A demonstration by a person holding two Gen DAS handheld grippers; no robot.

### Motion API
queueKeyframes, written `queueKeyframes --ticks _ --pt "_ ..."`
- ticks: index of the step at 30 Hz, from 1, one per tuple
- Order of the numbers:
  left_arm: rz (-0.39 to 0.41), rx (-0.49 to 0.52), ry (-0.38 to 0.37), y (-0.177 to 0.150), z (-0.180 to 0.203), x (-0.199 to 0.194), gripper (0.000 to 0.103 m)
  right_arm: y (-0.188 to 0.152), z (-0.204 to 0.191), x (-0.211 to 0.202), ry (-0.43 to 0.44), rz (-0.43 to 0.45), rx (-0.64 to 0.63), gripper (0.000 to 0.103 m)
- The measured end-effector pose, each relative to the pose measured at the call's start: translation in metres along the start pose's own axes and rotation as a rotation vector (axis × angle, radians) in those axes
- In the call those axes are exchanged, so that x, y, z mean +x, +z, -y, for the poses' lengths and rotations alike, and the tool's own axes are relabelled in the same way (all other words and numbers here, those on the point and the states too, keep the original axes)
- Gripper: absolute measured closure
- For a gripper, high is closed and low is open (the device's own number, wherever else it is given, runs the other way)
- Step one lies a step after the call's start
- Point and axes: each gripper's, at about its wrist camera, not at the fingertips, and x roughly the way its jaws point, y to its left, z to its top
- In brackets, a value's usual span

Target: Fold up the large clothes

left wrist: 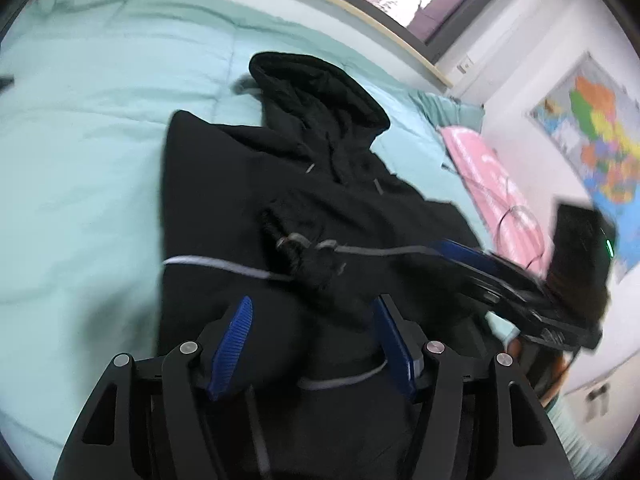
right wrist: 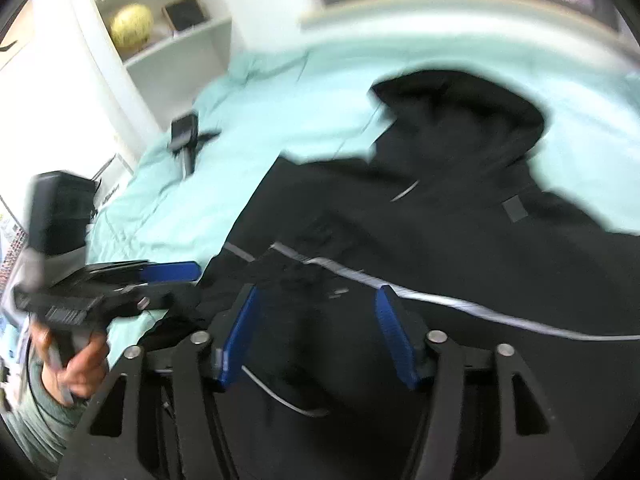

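1. The black hooded jacket (left wrist: 248, 184) lies flat on the mint bed cover (left wrist: 80, 140), long axis running from its hem under both tongs away to the hood (left wrist: 316, 84)
2. Left tongs (left wrist: 312, 344) hover over the hem, jaws wide, empty
3. Right tongs (right wrist: 316, 336) likewise wide, empty, beside the grey stripe (right wrist: 440, 300); both about equally near

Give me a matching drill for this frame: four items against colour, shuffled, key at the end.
Items:
1. hooded jacket
2. bed cover
3. pillow
4. ball on the shelf

Colours:
A. pink
B. yellow
C. black with a grey stripe
D. pale mint green

Pairs: 1-C, 2-D, 3-A, 4-B
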Motion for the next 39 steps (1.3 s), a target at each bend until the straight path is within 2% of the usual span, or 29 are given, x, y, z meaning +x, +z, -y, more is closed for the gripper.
queueKeyframes --ticks 1,6,7,8,9,10,12,14,16,18,20,23,24,26,27,29,31,32,33,34,36,37,39 --pt "-0.013 -0.022 -0.01 0.006 -0.001 0.009 0.038 0.0 0.008 -0.014 -0.02 0.019 0.004 0.038" --pt "-0.085 -0.07 0.031 0.022 -0.002 0.059 0.038 -0.004 0.057 -0.057 -0.131 0.063 0.067 0.038" --pt "-0.104 -0.088 0.063 0.023 -0.002 0.073 0.038 -0.005 0.067 -0.064 -0.154 0.065 0.077 0.038" --pt "-0.1 -0.091 0.086 0.024 -0.002 0.079 0.043 -0.006 0.079 -0.071 -0.176 0.064 0.09 0.038" --pt "-0.08 -0.078 0.099 0.025 0.0 0.082 0.073 -0.01 0.088 -0.08 -0.188 0.064 0.102 0.038" --pt "-0.069 -0.05 0.112 0.027 0.004 0.085 0.078 -0.013 0.098 -0.085 -0.202 0.061 0.121 0.038" --pt "-0.026 -0.038 0.13 0.031 0.01 0.081 0.079 -0.018 0.113 -0.092 -0.229 0.055 0.148 0.038" --pt "0.062 -0.019 0.111 0.039 0.015 0.057 0.08 -0.023 0.127 -0.101 -0.271 0.052 0.164 0.038" --pt "0.172 0.001 0.107 0.044 0.016 0.022 0.08 -0.023 0.135 -0.103 -0.302 0.045 0.17 0.038" --pt "0.194 -0.001 0.105 0.045 0.007 0.0 0.08 -0.021 0.138 -0.098 -0.324 0.029 0.166 0.038" --pt "0.128 0.004 0.126 0.041 -0.01 -0.002 0.08 -0.02 0.137 -0.082 -0.319 -0.011 0.145 0.029" --pt "-0.073 -0.05 0.228 0.022 -0.045 0.033 0.078 -0.025 0.136 -0.037 -0.339 -0.102 0.116 0.023" --pt "-0.114 -0.086 0.207 0.014 -0.057 0.045 0.077 -0.031 0.139 -0.017 -0.371 -0.159 0.106 0.022" --pt "-0.092 -0.105 0.178 0.012 -0.062 0.044 0.077 -0.043 0.144 0.009 -0.412 -0.199 0.104 0.019" --pt "-0.082 -0.1 0.18 0.014 -0.058 0.04 0.076 -0.045 0.144 0.01 -0.421 -0.193 0.096 0.019" --pt "-0.043 -0.02 0.212 0.017 -0.041 0.026 0.073 -0.039 0.144 0.004 -0.417 -0.213 0.098 0.019" --pt "0.043 0.086 0.299 0.019 -0.014 0.006 0.066 -0.028 0.144 -0.008 -0.393 -0.217 0.105 0.019" --pt "0.103 0.137 0.347 0.021 0.0 -0.005 0.058 -0.022 0.143 -0.015 -0.382 -0.193 0.103 0.019" --pt "0.149 0.178 0.36 0.024 0.012 -0.013 0.051 -0.012 0.139 -0.025 -0.366 -0.143 0.096 0.019" --pt "0.172 0.2 0.344 0.028 0.022 -0.016 0.049 0.0 0.136 -0.034 -0.36 -0.09 0.09 0.019" --pt "0.15 0.219 0.261 0.036 0.038 -0.007 0.049 0.019 0.132 -0.035 -0.362 -0.04 0.094 0.019" --pt "0.109 0.22 0.217 0.041 0.047 0.01 0.049 0.028 0.132 -0.028 -0.35 -0.038 0.108 0.019" --pt "0.04 0.212 0.219 0.046 0.048 0.042 0.049 0.038 0.134 -0.006 -0.309 -0.068 0.144 0.019"
